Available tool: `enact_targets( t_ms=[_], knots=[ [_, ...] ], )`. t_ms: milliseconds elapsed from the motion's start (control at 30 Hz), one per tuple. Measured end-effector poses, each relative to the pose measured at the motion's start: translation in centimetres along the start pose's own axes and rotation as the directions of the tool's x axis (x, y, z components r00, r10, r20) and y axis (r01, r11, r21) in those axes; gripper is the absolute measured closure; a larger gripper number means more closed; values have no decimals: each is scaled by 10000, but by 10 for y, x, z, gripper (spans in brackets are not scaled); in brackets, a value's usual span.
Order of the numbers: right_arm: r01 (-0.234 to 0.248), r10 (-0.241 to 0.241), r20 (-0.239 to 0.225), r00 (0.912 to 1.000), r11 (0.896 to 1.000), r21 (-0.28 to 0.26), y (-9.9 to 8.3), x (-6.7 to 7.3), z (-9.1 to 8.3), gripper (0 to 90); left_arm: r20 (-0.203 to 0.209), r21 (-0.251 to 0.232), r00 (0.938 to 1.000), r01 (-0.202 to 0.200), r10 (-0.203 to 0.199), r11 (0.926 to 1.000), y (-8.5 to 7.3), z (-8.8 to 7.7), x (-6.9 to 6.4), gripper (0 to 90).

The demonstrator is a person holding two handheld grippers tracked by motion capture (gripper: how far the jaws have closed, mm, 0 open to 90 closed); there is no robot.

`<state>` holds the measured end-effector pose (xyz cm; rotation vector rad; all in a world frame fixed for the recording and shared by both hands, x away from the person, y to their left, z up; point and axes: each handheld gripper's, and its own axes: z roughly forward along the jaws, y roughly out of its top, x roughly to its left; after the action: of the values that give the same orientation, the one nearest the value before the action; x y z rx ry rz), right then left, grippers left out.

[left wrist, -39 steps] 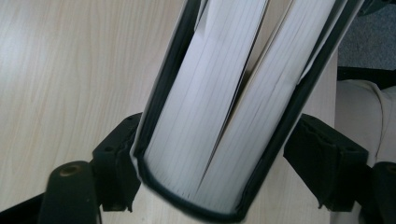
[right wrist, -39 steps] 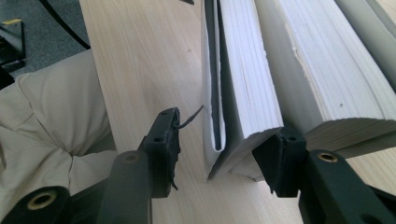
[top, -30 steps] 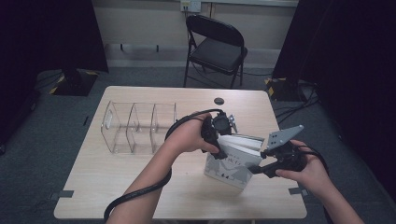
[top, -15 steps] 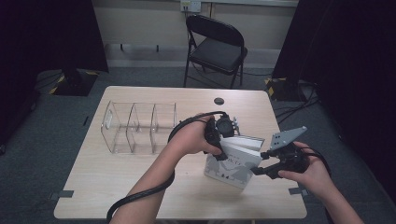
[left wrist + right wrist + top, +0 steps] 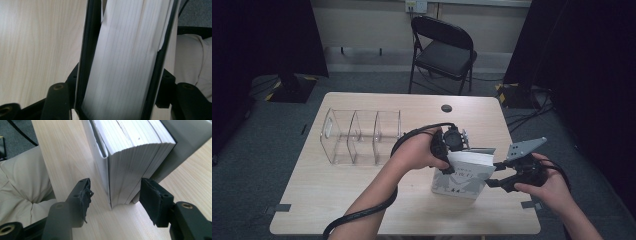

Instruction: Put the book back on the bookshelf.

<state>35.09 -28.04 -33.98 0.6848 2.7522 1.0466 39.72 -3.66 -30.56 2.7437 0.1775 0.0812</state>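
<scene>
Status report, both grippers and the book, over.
Left gripper shut on book, top edge. Right gripper open, jaws straddling its page edge. Book upright on table. Clear organizer apart, not obstructing.

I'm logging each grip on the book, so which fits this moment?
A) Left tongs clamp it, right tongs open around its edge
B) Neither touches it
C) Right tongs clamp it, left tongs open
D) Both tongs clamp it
A: the left tongs squeeze the book's pages, while the right tongs straddle its lower edge with gaps showing on both sides.

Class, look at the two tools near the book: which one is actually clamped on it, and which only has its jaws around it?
The left tool is clamped on the book, jaws pressed against both covers from above. The right tool stands open, its pads either side of the book's lower edge without touching.
</scene>
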Motion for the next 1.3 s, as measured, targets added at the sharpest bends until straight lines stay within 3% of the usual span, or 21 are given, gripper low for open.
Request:
enact_targets(
  t_ms=[233,533,633,900,1133,1300],
  knots=[
    [-61,62,99,9999,10000,-29,-1,-2,1,410,231,-75,9995,203,-202,9998,-1,-2,-5,504],
    [-167,167,183,9997,9999,22,-7,-4,2,378,248,1,9992,308,-308,9995,0,-2,-6,510],
    [-143,139,403,9991,9998,97,-11,-5,6,335,271,100,9984,496,-499,9987,1,-2,-4,502],
    [-227,221,498,9985,9997,132,-27,-5,20,265,214,65,9998,-15,14,10000,1,5,-3,479],
    [-421,414,562,9976,9991,103,-49,-3,32,219,370,336,9992,134,-146,9993,9,19,-2,433],
    [-708,703,646,9954,9975,43,-65,-5,39,205,412,462,9991,-124,105,9989,18,24,-3,438]
  ],
)
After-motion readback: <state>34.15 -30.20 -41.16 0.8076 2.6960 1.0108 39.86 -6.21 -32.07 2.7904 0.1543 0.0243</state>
